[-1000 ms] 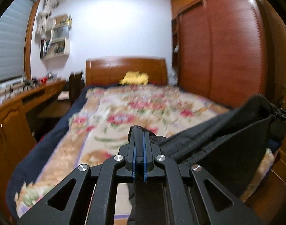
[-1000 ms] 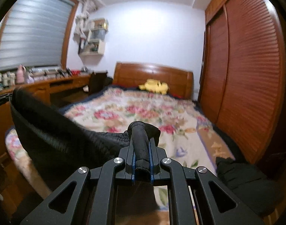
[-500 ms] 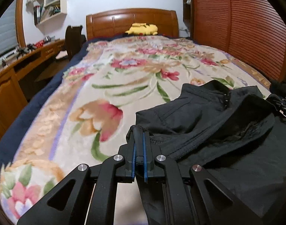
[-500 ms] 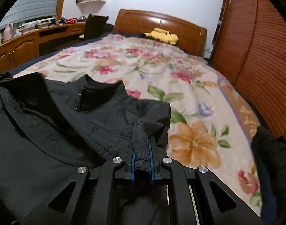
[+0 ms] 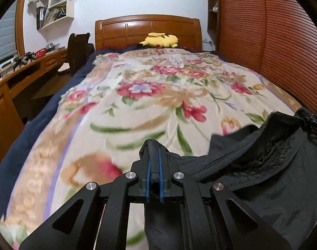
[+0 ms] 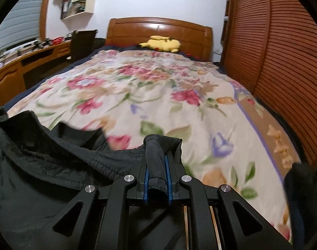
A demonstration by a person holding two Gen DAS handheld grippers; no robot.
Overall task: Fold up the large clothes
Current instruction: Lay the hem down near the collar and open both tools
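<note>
A bedroom, and a wooden-framed bed under a floral fleece blanket (image 5: 150, 95). The black, thin, slippery-looking nylon jacket (image 5: 262, 166) hangs stretched crosswise at the foot, between left tongs (image 5: 153, 166) and right tongs (image 6: 157, 166), each pinching a ribbed hem corner, equally near.

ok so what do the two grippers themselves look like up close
Both match: the left gripper and right gripper are matte black, with angular arms with triangular cut-outs, round silver bolt heads at the joints, and blue pads lining the fingers' inner faces. No cables, markings or sleeves are visible.
</note>
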